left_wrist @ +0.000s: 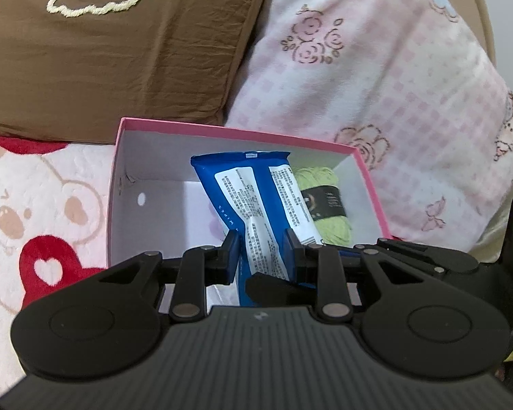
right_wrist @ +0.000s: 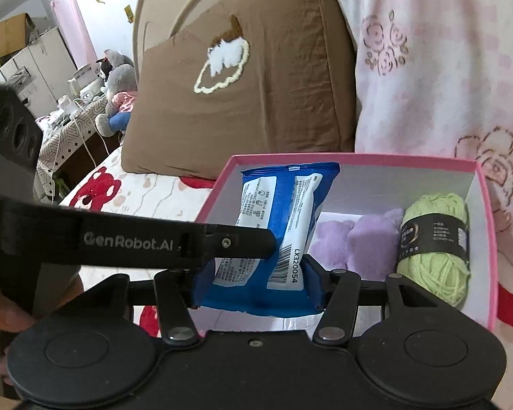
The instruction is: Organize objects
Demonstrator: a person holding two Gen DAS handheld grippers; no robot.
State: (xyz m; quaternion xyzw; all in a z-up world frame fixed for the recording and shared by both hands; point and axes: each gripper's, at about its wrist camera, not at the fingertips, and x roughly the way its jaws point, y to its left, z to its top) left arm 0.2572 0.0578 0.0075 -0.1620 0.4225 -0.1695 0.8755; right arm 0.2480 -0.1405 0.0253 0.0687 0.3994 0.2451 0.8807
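pillows (left_wrist: 102, 51) and pink blanket (left_wrist: 376, 78) bank up ahead of both grippers, beyond the box's far wall; soft, but they close off forward room.

box (left_wrist: 126, 184) sits just ahead and below, open top, pink rim. free floor is ahead-left of the left gripper; yarn (right_wrist: 434, 239) fills the far-right corner and a purple plush (right_wrist: 359, 235) lies beside it, ahead-right of the right gripper.

wipes pack (left_wrist: 256, 198) is held over the box mouth, standing on end, top tilted left, lower end between the jaws of both tools.

left gripper (left_wrist: 261, 253): clamped on the pack's thin edge. right gripper (right_wrist: 253, 287): closed across the pack's wider face. the left tool's finger crosses the right view, touching the pack.

risks, as i judge them:
- two grips on one soft pack: if the hands drift apart it may twist, crumple or tear.
- uneven release: pack may tip onto the plush, or lean on the rim.
- fingers may catch the near rim going down and shove the light box on the bedding.
- safest room: straight down, left of the plush.
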